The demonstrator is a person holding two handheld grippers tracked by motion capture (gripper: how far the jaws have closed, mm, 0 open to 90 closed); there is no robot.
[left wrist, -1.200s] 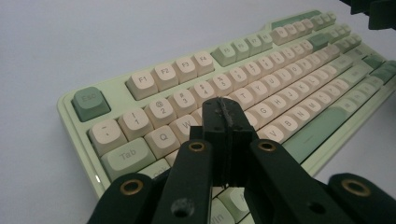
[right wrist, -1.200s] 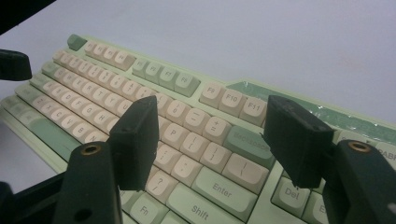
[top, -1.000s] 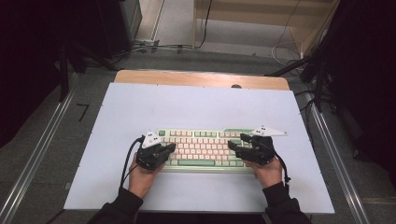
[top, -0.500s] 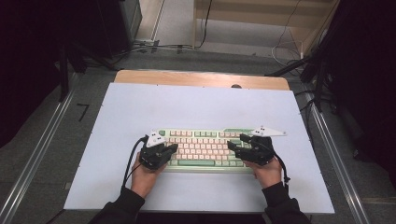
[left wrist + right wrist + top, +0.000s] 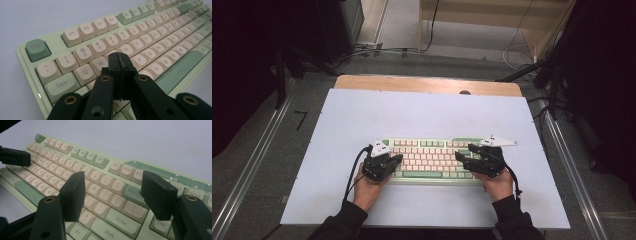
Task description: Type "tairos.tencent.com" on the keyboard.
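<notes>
A pale green keyboard with cream and green keys lies on the near half of the white table. My left gripper hovers over the keyboard's left end, its jaws pressed together with nothing between them. In the left gripper view the joined tips sit just above the keys near W and R. My right gripper is over the right end with its jaws apart. In the right gripper view its two fingertips straddle the keys around P and Enter, holding nothing; the gripper stays above them.
The white table top stretches beyond the keyboard to a wooden strip at the far edge. Metal rails run along both sides. Cables lie on the floor behind. A person's hands and dark sleeves enter from the near edge.
</notes>
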